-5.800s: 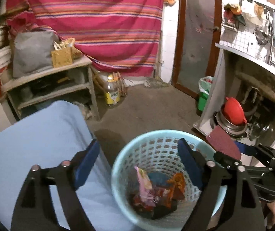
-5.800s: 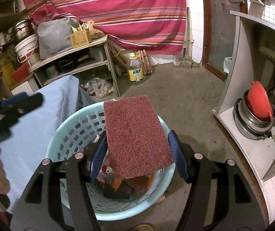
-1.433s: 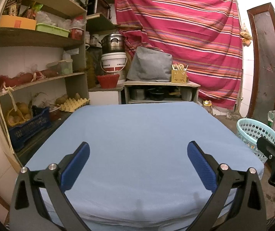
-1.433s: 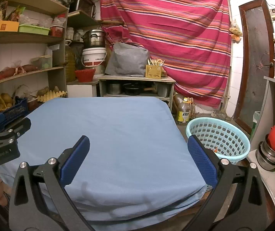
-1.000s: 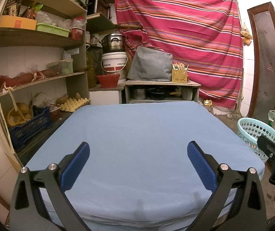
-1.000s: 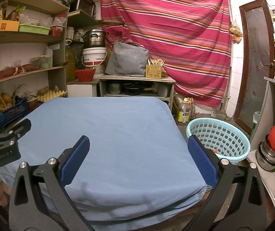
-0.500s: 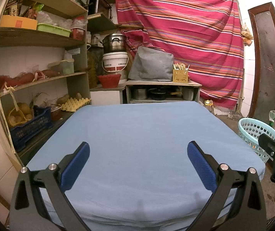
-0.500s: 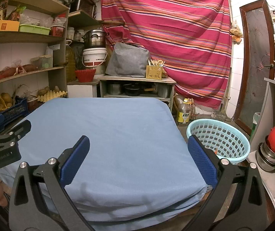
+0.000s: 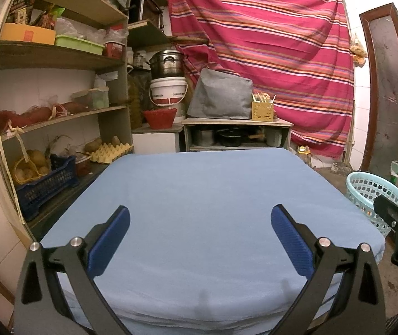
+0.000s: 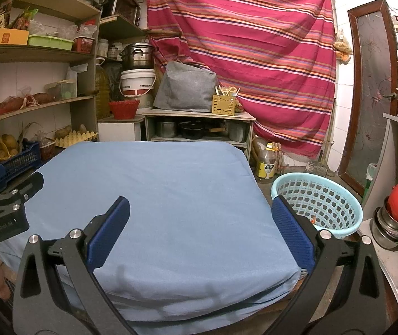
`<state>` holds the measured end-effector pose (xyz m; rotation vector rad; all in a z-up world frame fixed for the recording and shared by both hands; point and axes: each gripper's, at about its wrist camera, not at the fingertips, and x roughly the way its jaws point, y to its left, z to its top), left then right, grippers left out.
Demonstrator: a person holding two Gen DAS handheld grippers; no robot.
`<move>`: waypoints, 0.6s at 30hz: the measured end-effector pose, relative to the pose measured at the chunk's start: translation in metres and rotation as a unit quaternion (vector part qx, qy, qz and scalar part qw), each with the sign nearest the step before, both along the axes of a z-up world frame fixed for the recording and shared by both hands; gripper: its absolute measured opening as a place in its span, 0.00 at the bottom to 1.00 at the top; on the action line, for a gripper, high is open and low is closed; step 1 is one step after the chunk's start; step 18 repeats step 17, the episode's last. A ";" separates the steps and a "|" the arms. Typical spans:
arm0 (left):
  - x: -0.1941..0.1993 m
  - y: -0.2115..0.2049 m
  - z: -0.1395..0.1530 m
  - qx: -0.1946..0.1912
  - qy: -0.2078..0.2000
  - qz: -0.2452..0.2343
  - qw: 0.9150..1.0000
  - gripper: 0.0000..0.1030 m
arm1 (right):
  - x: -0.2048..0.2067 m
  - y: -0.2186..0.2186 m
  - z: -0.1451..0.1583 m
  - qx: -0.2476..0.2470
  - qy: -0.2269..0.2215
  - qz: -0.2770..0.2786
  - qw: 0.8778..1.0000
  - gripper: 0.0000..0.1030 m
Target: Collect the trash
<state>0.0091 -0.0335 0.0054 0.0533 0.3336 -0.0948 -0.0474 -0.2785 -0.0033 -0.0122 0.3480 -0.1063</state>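
A light blue cloth covers the table (image 9: 213, 195) (image 10: 157, 195), and I see no trash on it. The turquoise perforated basket (image 10: 317, 201) (image 9: 369, 192) stands on the floor off the table's right side; only a small orange scrap shows through its rim. My left gripper (image 9: 199, 231) hovers over the table's near edge, open, nothing between its blue pads. My right gripper (image 10: 196, 226) is likewise open and holds nothing, with its right finger (image 10: 291, 231) overlapping the basket's near rim in the view. Each gripper's body shows at the edge of the other's view.
Shelves (image 9: 59, 117) with food, an egg tray and a blue crate line the left wall. A low stand (image 10: 199, 128) with pots, a grey bag and a yellow holder sits behind the table. A striped curtain, a door (image 10: 372, 89) and a counter with pots (image 10: 394, 217) lie to the right.
Several seconds ago both grippers were above the basket and the right one held a dark red scouring pad; now both are back over the table, open. Over the last second, almost nothing moves.
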 end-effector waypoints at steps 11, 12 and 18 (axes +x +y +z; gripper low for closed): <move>-0.002 0.007 0.000 0.008 -0.004 -0.001 1.000 0.96 | 0.000 0.000 -0.001 0.000 0.002 0.001 1.000 0.96; -0.002 0.008 0.000 0.010 -0.005 0.000 1.000 0.96 | 0.000 0.000 -0.001 0.000 0.002 0.001 1.000 0.96; 0.000 0.008 0.000 0.007 -0.001 -0.003 1.000 0.96 | -0.001 0.000 -0.002 0.003 0.005 0.001 1.000 0.96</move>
